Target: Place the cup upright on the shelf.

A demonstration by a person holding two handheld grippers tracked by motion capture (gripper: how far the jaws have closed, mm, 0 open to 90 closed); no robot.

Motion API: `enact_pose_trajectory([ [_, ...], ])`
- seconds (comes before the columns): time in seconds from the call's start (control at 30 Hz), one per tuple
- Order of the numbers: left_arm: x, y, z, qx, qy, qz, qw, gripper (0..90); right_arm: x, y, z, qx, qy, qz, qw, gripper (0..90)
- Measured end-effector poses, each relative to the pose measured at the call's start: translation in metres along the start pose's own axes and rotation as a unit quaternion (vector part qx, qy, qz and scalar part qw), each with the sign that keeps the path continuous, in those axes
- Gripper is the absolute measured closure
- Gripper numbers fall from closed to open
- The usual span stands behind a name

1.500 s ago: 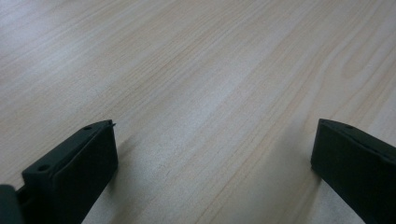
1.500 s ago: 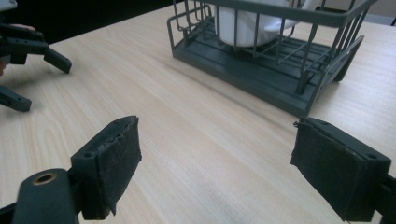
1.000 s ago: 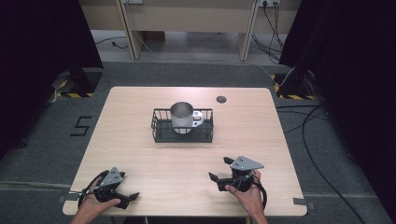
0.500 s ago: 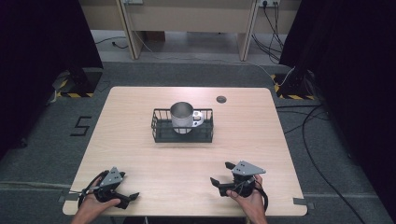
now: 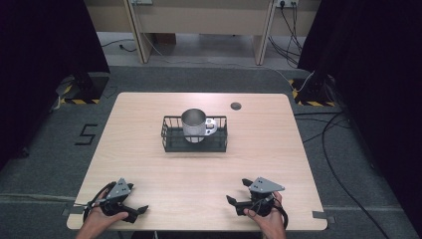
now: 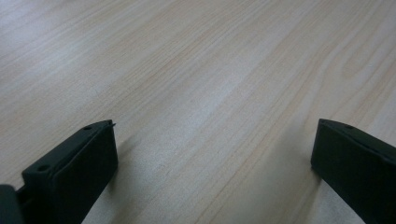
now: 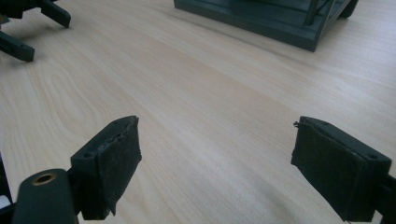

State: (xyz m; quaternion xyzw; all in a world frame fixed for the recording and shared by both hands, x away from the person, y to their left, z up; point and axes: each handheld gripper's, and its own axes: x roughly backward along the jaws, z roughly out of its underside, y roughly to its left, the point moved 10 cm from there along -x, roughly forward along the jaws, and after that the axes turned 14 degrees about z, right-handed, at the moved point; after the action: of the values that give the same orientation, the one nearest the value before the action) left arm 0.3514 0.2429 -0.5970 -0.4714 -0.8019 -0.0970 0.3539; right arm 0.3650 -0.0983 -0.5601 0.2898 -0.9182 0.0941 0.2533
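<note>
Jaws spread wide and empty, the right gripper (image 5: 238, 202) rests near the table's (image 5: 149, 149) near right corner and the left gripper (image 5: 141, 211) near its near left corner, both well apart from the steel mug (image 5: 194, 125) standing upright in the black wire basket (image 5: 171, 141) at the table's middle. A clean pickup likely means coming in above the basket's rim, since its wire walls block a level approach. A small dark disc (image 5: 235, 105) lies toward the far edge, out of the way.
</note>
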Motion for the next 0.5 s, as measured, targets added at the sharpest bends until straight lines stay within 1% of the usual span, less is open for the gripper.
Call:
enact_pose_trajectory([
  [0.33,0.000,0.000,0.000,0.000,0.000,0.000,1.0000,0.0,0.000,0.002,0.014,0.013,0.030,0.010,0.9994,15.4],
  [0.47,0.000,0.000,0.000,0.000,0.000,0.000,1.0000,0.0,0.000,0.001,0.019,0.015,0.038,0.014,0.9991,15.4],
  [0.5,0.000,0.000,0.000,0.000,0.000,0.000,1.0000,0.0,0.001,0.001,0.020,0.012,0.042,0.015,0.9989,15.4],
])
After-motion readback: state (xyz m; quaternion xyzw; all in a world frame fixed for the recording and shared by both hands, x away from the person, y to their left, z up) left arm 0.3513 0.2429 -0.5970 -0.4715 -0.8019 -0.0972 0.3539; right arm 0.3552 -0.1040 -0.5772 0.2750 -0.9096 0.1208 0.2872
